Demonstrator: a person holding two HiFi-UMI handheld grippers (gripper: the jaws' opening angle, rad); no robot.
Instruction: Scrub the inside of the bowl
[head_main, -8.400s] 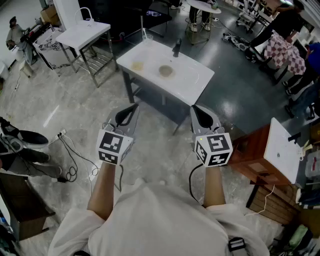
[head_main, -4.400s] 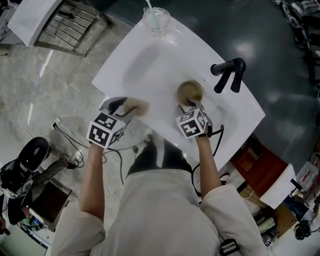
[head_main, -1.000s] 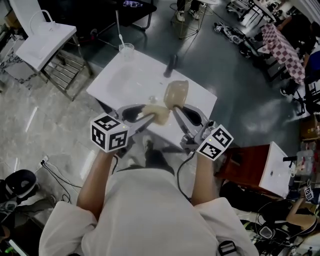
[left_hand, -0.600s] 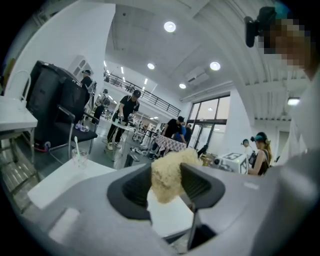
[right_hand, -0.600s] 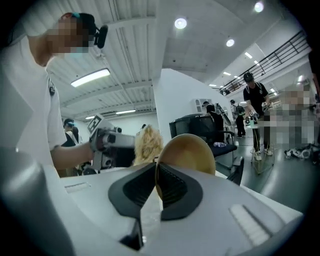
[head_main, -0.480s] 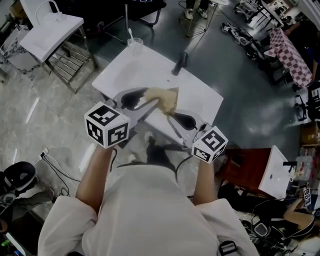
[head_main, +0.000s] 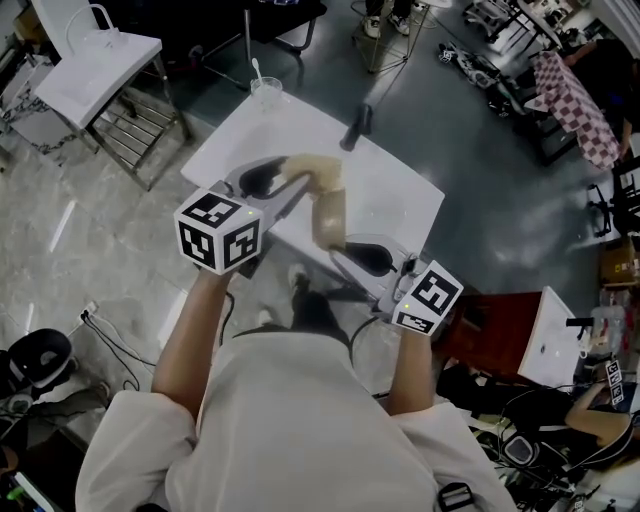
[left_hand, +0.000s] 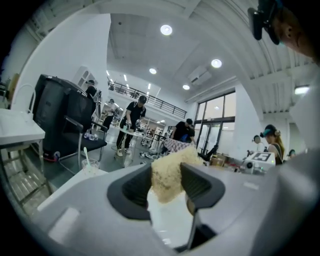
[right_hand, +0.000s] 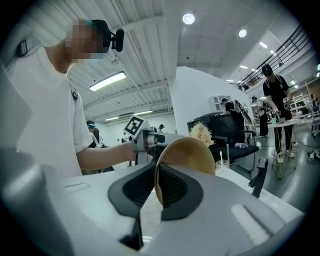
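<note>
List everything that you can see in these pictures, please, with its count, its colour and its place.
bowl: one, tan, held on edge by its rim, between the two grippers
sponge: one, beige and fibrous, by the bowl's upper edge
sink table: one, white, in front of the person
faucet: one, black, at the sink table's far edge
cup: one, clear, with a white stick in it, on the sink table's far corner
side table: one, white, far left
left gripper: one, grey, closed on the sponge
right gripper: one, grey, bowl's rim between its jaws, which are opening
</note>
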